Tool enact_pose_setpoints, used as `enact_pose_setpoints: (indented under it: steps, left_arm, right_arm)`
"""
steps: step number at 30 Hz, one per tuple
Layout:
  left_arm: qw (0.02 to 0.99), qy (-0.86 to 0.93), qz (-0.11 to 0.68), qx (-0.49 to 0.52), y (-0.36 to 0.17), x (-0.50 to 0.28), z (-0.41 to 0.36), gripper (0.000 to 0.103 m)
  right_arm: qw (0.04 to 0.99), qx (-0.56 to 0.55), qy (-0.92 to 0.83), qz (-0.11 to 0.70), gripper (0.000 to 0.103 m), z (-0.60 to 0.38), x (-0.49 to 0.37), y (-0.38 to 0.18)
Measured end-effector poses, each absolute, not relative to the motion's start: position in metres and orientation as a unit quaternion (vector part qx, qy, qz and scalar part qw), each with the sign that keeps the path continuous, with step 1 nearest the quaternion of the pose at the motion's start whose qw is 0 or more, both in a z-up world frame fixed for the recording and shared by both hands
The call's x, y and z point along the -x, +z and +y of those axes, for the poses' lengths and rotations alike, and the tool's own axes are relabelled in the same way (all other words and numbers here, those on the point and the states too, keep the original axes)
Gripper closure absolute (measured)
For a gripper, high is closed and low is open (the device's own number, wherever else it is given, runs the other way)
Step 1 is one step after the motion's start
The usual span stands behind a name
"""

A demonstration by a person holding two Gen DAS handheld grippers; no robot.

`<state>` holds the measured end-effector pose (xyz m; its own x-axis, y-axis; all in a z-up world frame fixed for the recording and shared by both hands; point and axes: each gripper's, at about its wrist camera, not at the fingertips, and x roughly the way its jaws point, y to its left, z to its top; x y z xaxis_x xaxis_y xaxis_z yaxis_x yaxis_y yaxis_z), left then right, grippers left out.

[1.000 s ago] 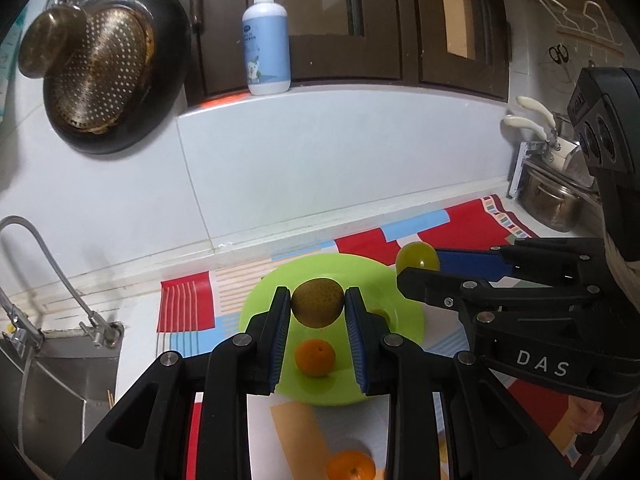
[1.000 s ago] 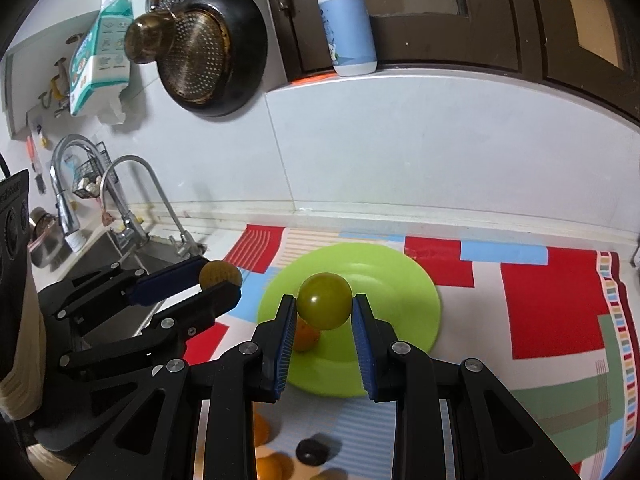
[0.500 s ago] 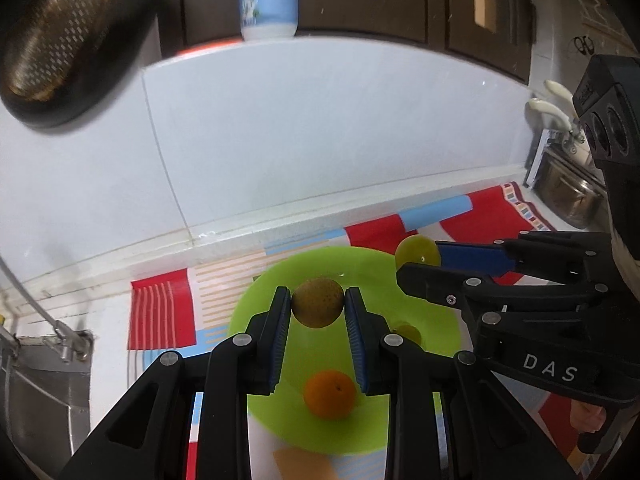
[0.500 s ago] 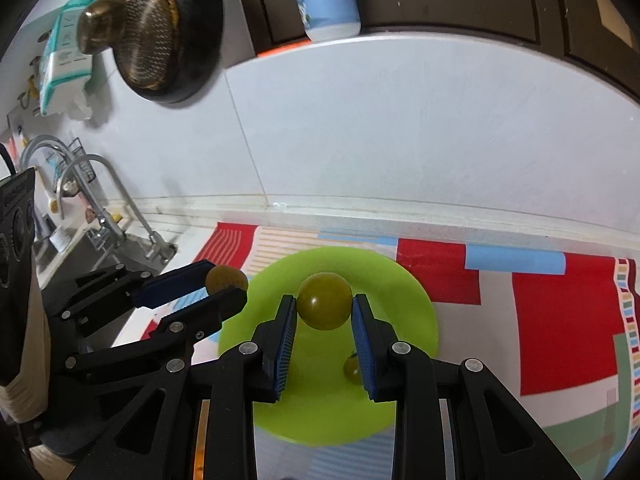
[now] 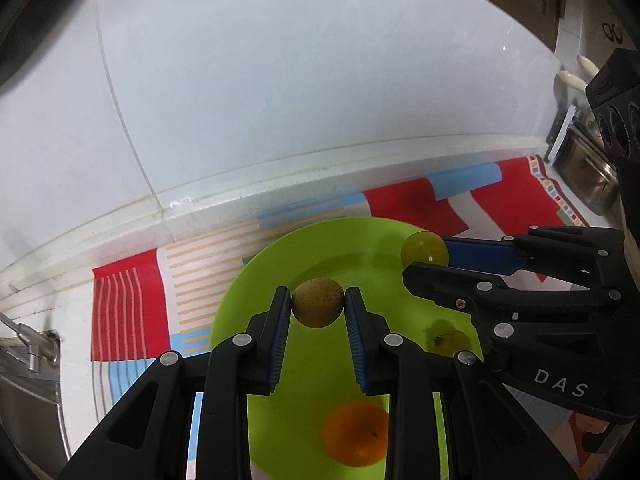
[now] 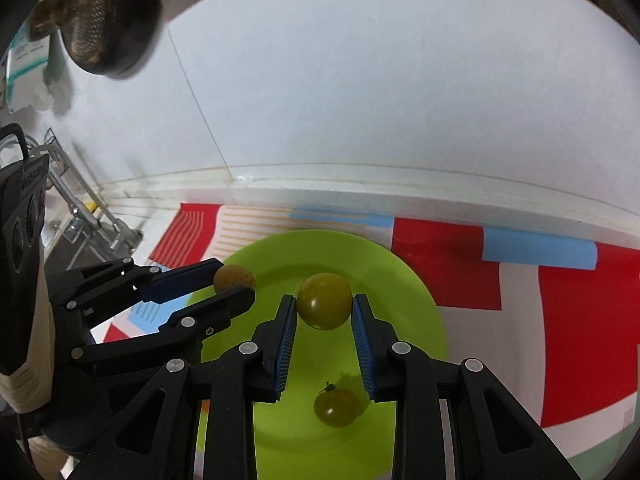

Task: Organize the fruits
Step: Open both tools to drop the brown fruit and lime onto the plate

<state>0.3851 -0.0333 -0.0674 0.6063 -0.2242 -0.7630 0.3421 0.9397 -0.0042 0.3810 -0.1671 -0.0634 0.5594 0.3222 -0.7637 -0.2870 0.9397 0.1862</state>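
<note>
My left gripper is shut on a brown kiwi and holds it above the lime-green plate. My right gripper is shut on a round green fruit, also over the plate. Each gripper shows in the other's view: the right one with its green fruit, the left one with the kiwi. On the plate lie an orange and a small green tomato, which also shows in the left wrist view.
The plate sits on a red, blue and white patterned mat on a white counter against a white tiled wall. A sink and tap are at the left. A dark pan hangs on the wall. A steel pot stands at the right.
Both grippers moved forward and down toward the plate with their fruits still held. The plate, orange and small green tomato now look larger and closer.
</note>
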Motion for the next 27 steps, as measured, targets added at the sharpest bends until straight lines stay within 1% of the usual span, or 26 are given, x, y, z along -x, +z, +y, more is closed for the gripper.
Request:
enact_pose_setpoints:
  steps: [10, 17, 23, 25, 27]
  left_arm:
    - [0.889, -0.155, 0.426, -0.069, -0.076, -0.395, -0.036, 0.075]
    - [0.896, -0.146, 0.415, -0.063, -0.066, -0.387, -0.029, 0.073]
    - [0.907, -0.138, 0.395, -0.052, -0.043, -0.367, -0.023, 0.065]
    - [0.911, -0.131, 0.387, -0.053, -0.035, -0.359, -0.021, 0.058]
    - [0.917, -0.124, 0.375, -0.052, -0.025, -0.349, -0.018, 0.054]
  right_arm:
    - [0.877, -0.025, 0.169, 0.449, 0.073, -0.167, -0.387, -0.073]
    - [0.879, -0.03, 0.166, 0.447, 0.073, -0.169, -0.385, -0.071]
    - [0.887, -0.028, 0.166, 0.43, 0.073, -0.171, -0.371, -0.056]
    - [0.892, -0.026, 0.166, 0.42, 0.073, -0.171, -0.364, -0.048]
    - [0.896, -0.023, 0.166, 0.41, 0.073, -0.171, -0.355, -0.039]
